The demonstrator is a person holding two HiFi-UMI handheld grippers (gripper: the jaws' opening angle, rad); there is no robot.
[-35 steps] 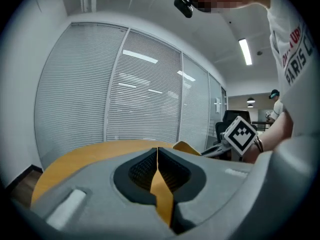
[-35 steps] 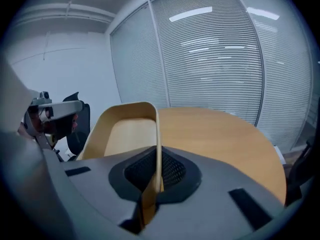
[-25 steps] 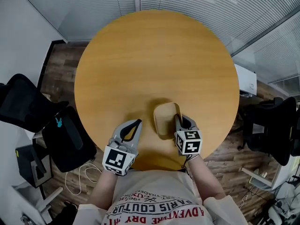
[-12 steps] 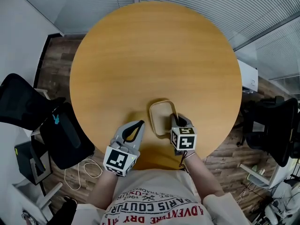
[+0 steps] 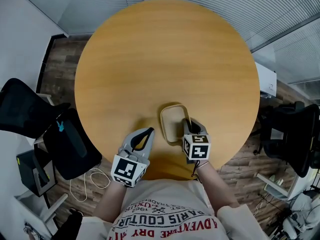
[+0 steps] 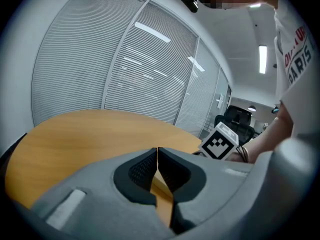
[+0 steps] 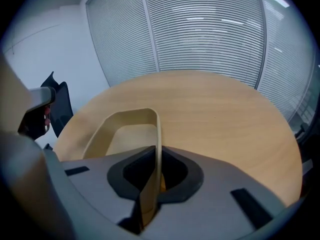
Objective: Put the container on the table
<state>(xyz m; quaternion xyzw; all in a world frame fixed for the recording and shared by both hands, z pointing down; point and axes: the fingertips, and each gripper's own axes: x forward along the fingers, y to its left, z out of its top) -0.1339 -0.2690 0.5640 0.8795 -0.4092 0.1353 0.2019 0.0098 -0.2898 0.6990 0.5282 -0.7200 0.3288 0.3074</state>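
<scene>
The tan container [image 5: 173, 124], a shallow rounded oblong with its open side up, sits low over the near part of the round wooden table [image 5: 165, 54], close to the edge by the person; whether its base touches the wood cannot be made out. Its long axis runs away from the person, with 1 rounded short end pointing toward the table's middle and the other toward the near rim. The right gripper [image 5: 188, 126] pinches the container's right long wall: in the right gripper view that thin wall stands upright between the 2 dark pads [image 7: 134, 173] and runs straight ahead along the jaws. The left gripper [image 5: 148, 131] hangs over the table just left of the container and apart from it, its jaws pressed together with nothing between them.
</scene>
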